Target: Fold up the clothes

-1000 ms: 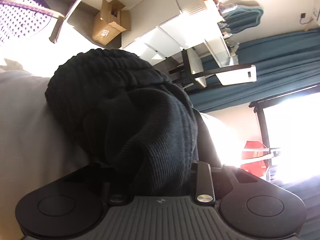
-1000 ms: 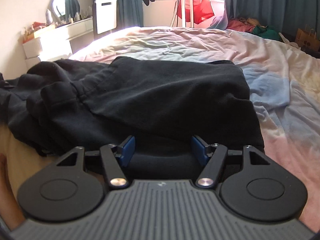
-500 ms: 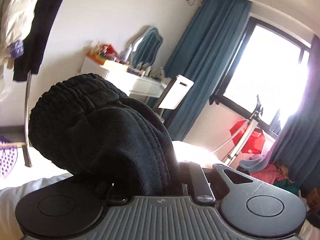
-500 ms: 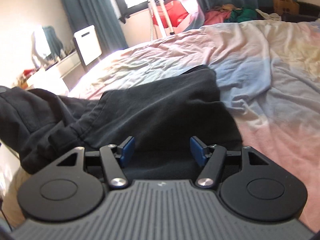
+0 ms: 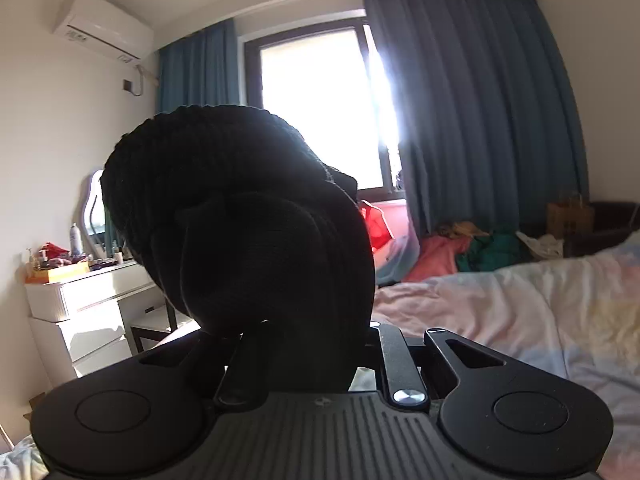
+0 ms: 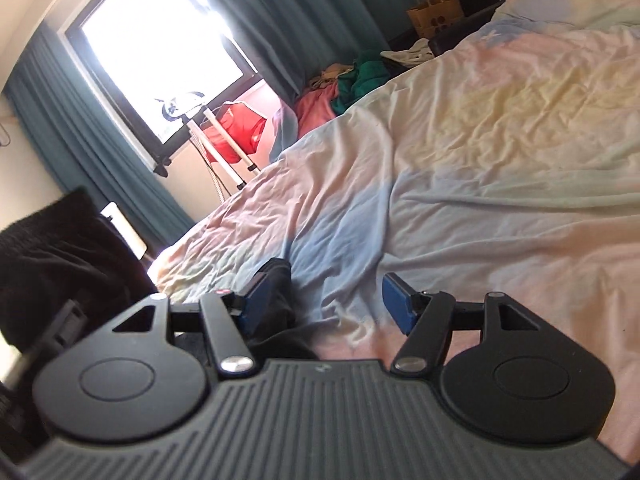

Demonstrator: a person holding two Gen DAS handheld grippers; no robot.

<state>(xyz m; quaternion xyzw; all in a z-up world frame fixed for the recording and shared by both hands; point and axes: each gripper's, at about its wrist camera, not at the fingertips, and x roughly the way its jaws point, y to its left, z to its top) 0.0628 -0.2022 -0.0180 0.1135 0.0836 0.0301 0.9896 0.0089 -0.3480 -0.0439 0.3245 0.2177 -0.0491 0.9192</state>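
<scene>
Between the fingers of the left claw [image 5: 308,344], a bunched wad of black ribbed garment [image 5: 240,232], clamped tight and raised in front of the window [image 5: 316,104], blocking most of the left wrist view. From the right wrist view, more of the same black cloth at the far left [image 6: 60,256] and a dark fold [image 6: 280,312] lying against the inner blue finger [image 6: 256,304] of the right claw [image 6: 326,304], spread wide over the pastel bed sheet [image 6: 460,184], pressing on nothing. Against the far curtain, a brown paper bag [image 6: 434,16], contents not visible; on the white dresser [image 5: 92,292], an orange tray [image 5: 60,274] among bottles, too small to tell apart. Compared with a second ago: garment no longer spread flat on the bed ahead of the right claw, mostly lifted off it; left view swung from ceiling and shelving round to window and curtains; left fingers narrowed a little further on the cloth; right opening unchanged.
</scene>
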